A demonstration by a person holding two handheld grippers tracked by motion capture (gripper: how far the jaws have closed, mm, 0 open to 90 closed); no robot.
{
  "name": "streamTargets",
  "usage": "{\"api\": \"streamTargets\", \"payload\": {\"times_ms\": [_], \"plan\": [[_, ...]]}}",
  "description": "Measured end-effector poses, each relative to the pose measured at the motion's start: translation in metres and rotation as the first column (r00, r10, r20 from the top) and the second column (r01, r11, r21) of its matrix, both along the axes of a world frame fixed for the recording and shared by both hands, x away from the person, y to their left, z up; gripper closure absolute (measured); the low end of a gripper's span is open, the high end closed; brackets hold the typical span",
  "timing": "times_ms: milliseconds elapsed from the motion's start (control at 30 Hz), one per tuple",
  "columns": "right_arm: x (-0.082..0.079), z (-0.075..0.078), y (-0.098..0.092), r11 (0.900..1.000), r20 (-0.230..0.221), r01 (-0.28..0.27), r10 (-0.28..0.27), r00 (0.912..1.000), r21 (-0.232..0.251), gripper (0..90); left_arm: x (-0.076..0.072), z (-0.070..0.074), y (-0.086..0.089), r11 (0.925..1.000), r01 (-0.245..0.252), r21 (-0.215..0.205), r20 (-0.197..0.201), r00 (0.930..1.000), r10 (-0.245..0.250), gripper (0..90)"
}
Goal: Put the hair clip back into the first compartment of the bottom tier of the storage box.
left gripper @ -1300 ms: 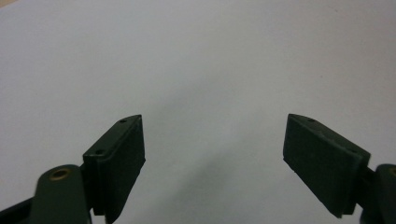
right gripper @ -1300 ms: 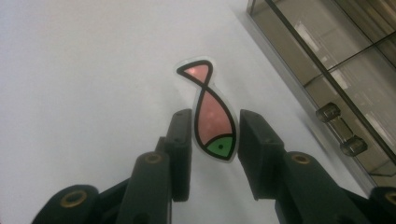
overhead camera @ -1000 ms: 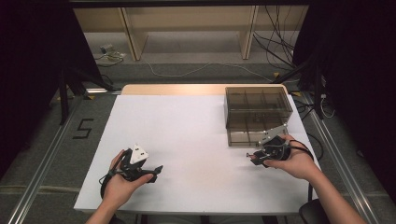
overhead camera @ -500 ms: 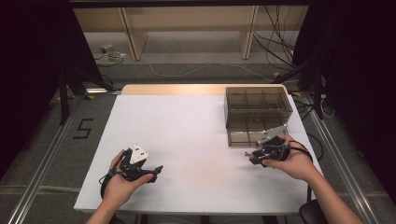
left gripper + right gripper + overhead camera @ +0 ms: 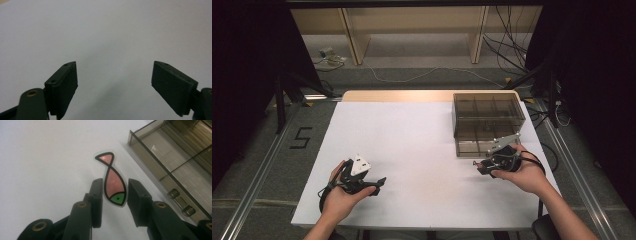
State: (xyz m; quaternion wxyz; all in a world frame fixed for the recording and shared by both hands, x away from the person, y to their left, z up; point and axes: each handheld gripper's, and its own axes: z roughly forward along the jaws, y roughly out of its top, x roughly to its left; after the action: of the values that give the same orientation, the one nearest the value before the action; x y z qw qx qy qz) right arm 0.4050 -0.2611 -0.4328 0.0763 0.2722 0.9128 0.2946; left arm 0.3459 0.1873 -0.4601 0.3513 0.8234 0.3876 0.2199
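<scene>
I saw the fish-shaped cutout (image 5: 113, 181) between the jaws of my right gripper (image 5: 114, 195), its long axis pointing away along them, green head nearest, beside the smoked drawer box (image 5: 175, 152) on the white surface (image 5: 45, 157); I could not tell whether they pressed it, while the left gripper (image 5: 113, 82) stood wide apart, far off.

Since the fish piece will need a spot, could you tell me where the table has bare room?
The white table is bare between the left gripper and the right gripper, and left of the brown box. It is crowded at the box front, where the fish piece sits between the right jaws.
</scene>
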Motion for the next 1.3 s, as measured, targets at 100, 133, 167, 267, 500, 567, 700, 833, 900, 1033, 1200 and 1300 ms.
{"api": "streamTargets", "payload": {"times_ms": [100, 133, 167, 267, 500, 567, 700, 833, 900, 1033, 1200, 1300], "plan": [[0.0, 0.0002, 0.0002, 1.0, 0.004, 0.004, -0.004, 1.0, 0.0, 66.5, -0.0001, 0.0001, 0.0, 1.0, 0.001, 0.0, -0.002, 1.0, -0.001, 21.0], [-0.0002, 0.0002, 0.0004, 1.0, 0.005, 0.006, -0.006, 1.0, 0.001, 66.5, -0.0001, 0.0001, 0.0, 1.0, 0.001, -0.001, -0.002, 1.0, -0.001, 21.1], [-0.0002, 0.0002, 0.0006, 1.0, 0.006, 0.005, -0.005, 1.0, 0.001, 66.5, -0.0001, 0.0001, -0.0001, 1.0, 0.001, -0.001, -0.002, 1.0, -0.001, 21.1], [-0.0005, 0.0009, 0.0015, 1.0, 0.011, 0.006, -0.006, 0.9999, 0.004, 66.5, -0.0002, 0.0004, 0.0001, 1.0, 0.003, 0.003, -0.002, 1.0, -0.003, 21.1], [-0.0002, 0.0012, 0.0036, 1.0, 0.019, 0.013, -0.013, 0.9997, 0.009, 66.5, -0.0002, 0.0005, 0.0001, 1.0, 0.004, 0.001, -0.002, 1.0, -0.004, 21.1], [-0.0002, 0.0018, 0.0039, 1.0, 0.022, 0.017, -0.017, 0.9996, 0.012, 66.5, -0.0002, 0.0005, 0.0002, 1.0, 0.004, 0.001, -0.002, 1.0, -0.004, 21.1], [-0.0003, 0.0031, 0.0043, 0.999, 0.028, 0.028, -0.029, 0.9992, 0.022, 66.6, -0.0005, 0.0005, 0.0001, 1.0, 0.004, 0.0, -0.003, 1.0, -0.004, 21.1], [-0.0001, 0.0036, 0.0041, 0.999, 0.036, 0.041, -0.042, 0.9985, 0.031, 66.6, -0.0004, 0.0005, 0.0, 1.0, 0.005, 0.001, -0.002, 1.0, -0.005, 21.1], [0.0002, 0.0043, 0.0036, 0.998, 0.037, 0.044, -0.045, 0.9983, 0.036, 66.5, -0.0004, 0.0005, 0.0001, 1.0, 0.004, 0.002, -0.002, 1.0, -0.004, 21.1], [0.0009, 0.005, 0.0032, 0.998, 0.039, 0.056, -0.057, 0.9976, 0.039, 66.6, -0.0005, 0.0005, 0.0001, 1.0, 0.002, 0.002, -0.003, 1.0, -0.002, 21.2], [0.0017, 0.0056, 0.0034, 0.997, 0.046, 0.063, -0.065, 0.9968, 0.048, 66.6, -0.0003, 0.0005, 0.0002, 1.0, 0.002, 0.0, -0.002, 1.0, -0.002, 21.1], [0.0017, 0.0059, 0.0036, 0.996, 0.047, 0.069, -0.072, 0.9963, 0.05, 66.6, -0.0005, 0.0005, 0.0002, 1.0, 0.003, 0.001, -0.002, 1.0, -0.003, 21.1]]}}
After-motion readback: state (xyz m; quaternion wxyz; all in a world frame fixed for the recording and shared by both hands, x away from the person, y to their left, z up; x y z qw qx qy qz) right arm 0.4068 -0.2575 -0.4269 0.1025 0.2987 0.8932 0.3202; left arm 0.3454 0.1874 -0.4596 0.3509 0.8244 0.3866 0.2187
